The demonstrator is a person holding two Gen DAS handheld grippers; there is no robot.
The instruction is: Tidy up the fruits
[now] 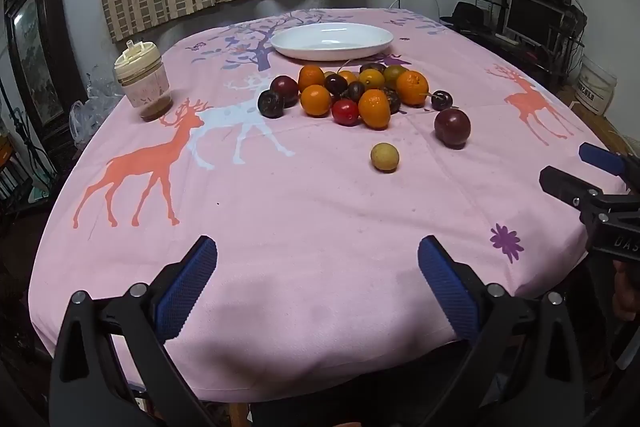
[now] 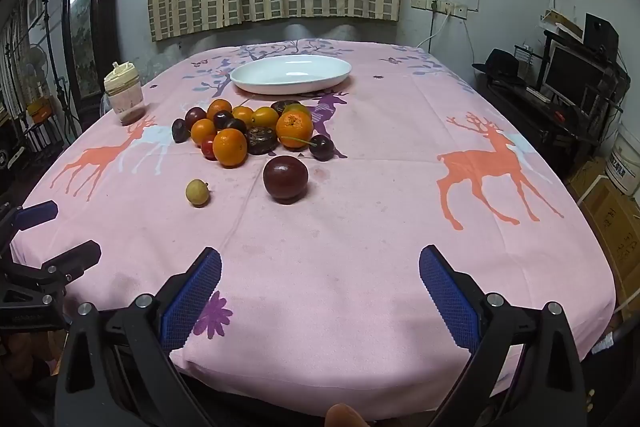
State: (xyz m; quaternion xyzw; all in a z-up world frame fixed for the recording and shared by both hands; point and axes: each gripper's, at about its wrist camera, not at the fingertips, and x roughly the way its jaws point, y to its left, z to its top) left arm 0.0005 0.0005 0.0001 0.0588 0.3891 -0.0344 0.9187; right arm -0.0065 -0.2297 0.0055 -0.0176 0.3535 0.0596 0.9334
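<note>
1. Nothing is judged done yet: the white dish (image 1: 332, 41) near the far edge of the bench (image 1: 304, 267) is seen empty, no fruit in it.
2. The fruit pile (image 1: 356, 91) is found on the pink cloth just in front of the dish, toward the middle of the bench: oranges, dark plums, a small red fruit, a cherry with a stem, all touching or bunched.
3. Two strays are noted apart from the pile, on its near side: a large dark red fruit (image 2: 285, 178) and a small yellow-green fruit (image 2: 197, 192).
4. The left tongs (image 1: 318, 279) are seen spread wide over the near edge, nothing between the pads.
5. The right tongs (image 2: 320, 287) are likewise released and empty, beside the left ones at the near edge.
6. A lidded jar (image 1: 142, 83) is noted by the left edge, well apart from the fruit.
7. Left to do, as judged: every fruit, presumably to be moved to the dish; the strays are nearest.
</note>
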